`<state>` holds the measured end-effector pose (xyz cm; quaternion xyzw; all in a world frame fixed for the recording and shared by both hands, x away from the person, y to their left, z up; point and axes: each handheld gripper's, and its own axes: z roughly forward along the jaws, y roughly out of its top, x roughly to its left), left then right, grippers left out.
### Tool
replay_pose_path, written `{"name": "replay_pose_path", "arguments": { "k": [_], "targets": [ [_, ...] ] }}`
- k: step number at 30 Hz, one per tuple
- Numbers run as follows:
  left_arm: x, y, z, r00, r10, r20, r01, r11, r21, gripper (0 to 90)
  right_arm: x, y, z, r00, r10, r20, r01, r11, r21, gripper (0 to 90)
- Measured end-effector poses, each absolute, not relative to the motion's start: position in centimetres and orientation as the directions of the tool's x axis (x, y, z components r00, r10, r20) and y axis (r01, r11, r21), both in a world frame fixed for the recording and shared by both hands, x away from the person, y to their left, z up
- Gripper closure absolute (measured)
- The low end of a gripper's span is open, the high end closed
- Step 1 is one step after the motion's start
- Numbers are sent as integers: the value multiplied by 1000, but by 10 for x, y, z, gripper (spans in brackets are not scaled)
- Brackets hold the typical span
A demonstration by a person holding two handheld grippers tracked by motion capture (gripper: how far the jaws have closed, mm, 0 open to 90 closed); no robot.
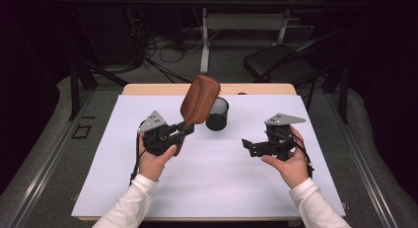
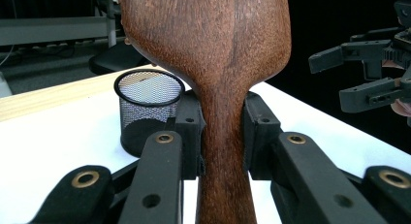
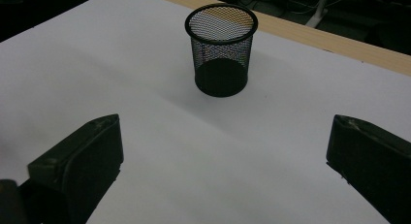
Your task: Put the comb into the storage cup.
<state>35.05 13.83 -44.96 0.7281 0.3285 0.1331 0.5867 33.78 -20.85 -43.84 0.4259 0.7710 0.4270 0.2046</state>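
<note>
A brown wooden spoon [image 1: 199, 100] with a broad bowl is held up off the table, its bowl tilted toward the back right. My left gripper [image 1: 183, 131] is shut on its handle; in the left gripper view both pads press the spoon's neck [image 2: 224, 132]. A black mesh cup [image 1: 217, 114] stands upright on the white sheet just right of the spoon, also seen as the mesh cup [image 2: 145, 110] and the mesh cup [image 3: 221, 49]. My right gripper [image 1: 247, 147] hovers to the right, pointing left, open with nothing between its jaws [image 3: 218, 161].
A white sheet [image 1: 212, 188] covers most of the wooden table [image 1: 148, 89]. Behind the table stand a black chair [image 1: 281, 60], a desk leg and loose cables on the floor. The person's white-sleeved forearms come in from the bottom edge.
</note>
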Motion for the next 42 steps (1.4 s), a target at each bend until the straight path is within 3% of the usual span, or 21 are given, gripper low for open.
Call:
{"name": "replay_pose_path", "arguments": {
  "k": [21, 42],
  "targets": [
    [351, 139, -451, 749, 635, -191, 322, -95, 942, 726, 358, -189, -424, -599, 793, 115, 505, 263, 822, 5],
    [352, 140, -454, 746, 636, -196, 322, -87, 943, 726, 387, -169, -404, -607, 734, 303, 579, 148, 802, 49]
  ]
}}
